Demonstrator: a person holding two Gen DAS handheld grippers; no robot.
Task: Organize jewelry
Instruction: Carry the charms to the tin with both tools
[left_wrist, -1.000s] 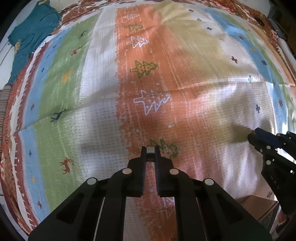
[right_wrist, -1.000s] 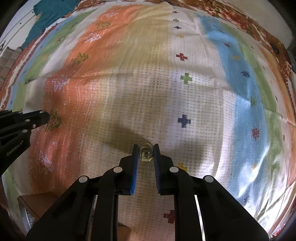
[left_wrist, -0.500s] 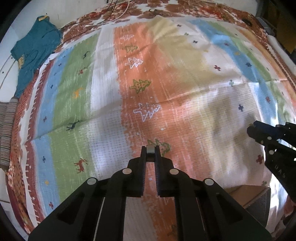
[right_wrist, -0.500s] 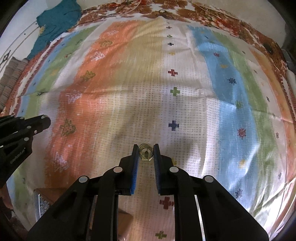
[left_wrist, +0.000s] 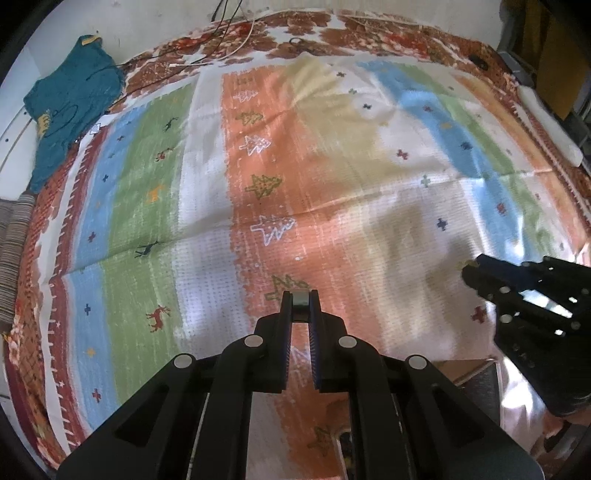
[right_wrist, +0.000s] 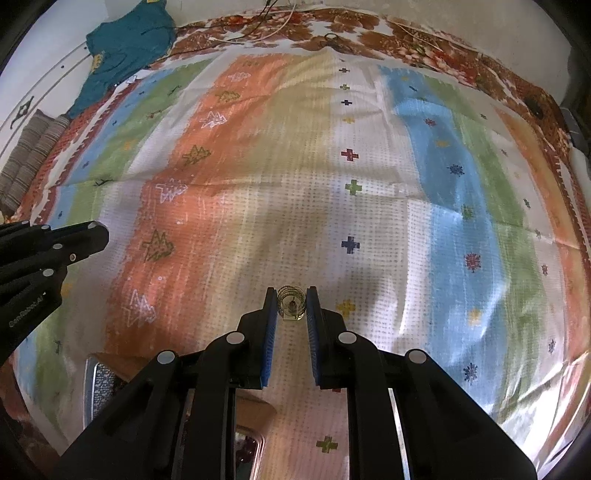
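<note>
The left gripper (left_wrist: 300, 308) is clenched on a small silver ring (left_wrist: 300, 305), pinched upright between its fingertips (left_wrist: 285, 306) above the orange stripe of the striped cloth (left_wrist: 207, 206). The right gripper (right_wrist: 291, 304) grasps a gold wire earring (right_wrist: 291, 303) between its blue-padded fingers (right_wrist: 271, 314); the coiled hoop sits at the very tips, its small stem pointing back toward the camera. In the left wrist view the right gripper shows off to the right of the left one, well apart from it, with a gold glint at its tip. In the right wrist view the left gripper shows at the far left edge, held above the cloth. A box (right_wrist: 107, 376) with a grey lining and a tan rim lies below and behind both grippers, partly hidden by their bodies; what it holds cannot be told. Far ahead of the left gripper and to its left, a teal garment (left_wrist: 70, 107) lies at the cloth's corner, with thin cables (left_wrist: 221, 48) trailing across the cloth's far border beside it. A striped cushion (left_wrist: 14, 251) lies at the far left edge
</note>
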